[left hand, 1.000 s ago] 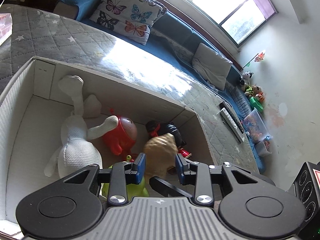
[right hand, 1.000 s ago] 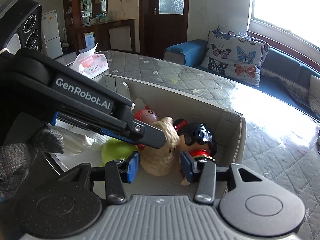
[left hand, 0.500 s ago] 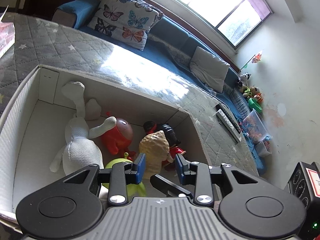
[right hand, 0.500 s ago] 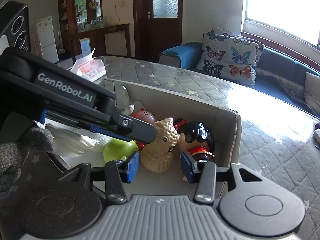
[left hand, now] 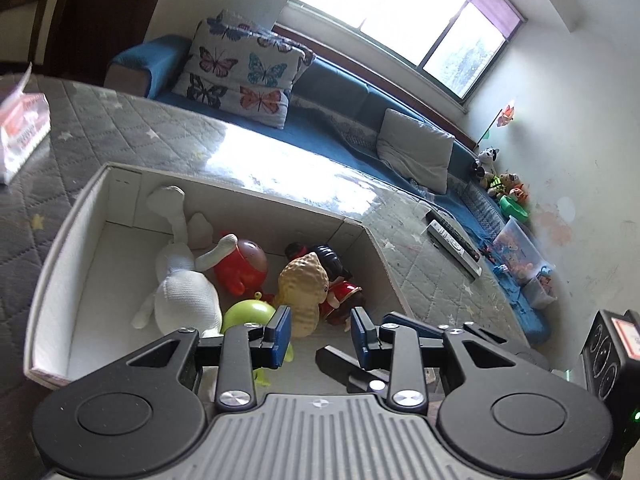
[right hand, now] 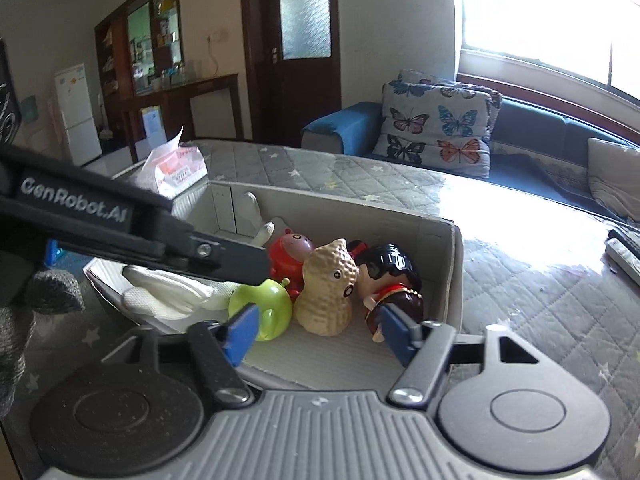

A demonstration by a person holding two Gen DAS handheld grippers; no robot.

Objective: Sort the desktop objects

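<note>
An open white-lined cardboard box sits on the grey quilted table. Inside it lie a white plush animal, a red pig toy, a green round toy, a tan peanut toy standing upright, and a black-haired doll. My left gripper hovers over the box's near edge, shut with nothing between its pads. My right gripper is just short of the peanut toy. Its jaws are opening and hold nothing. The left gripper's finger reaches across above the green toy.
A tissue pack lies on the table to the left of the box. Remote controls lie near the table's right edge. Behind the table runs a blue sofa with a butterfly pillow. A gloved hand shows at the far left.
Both grippers have drawn back and upward from the toys. The right gripper's pads have spread apart. The peanut toy stands free in the box beside the doll.
</note>
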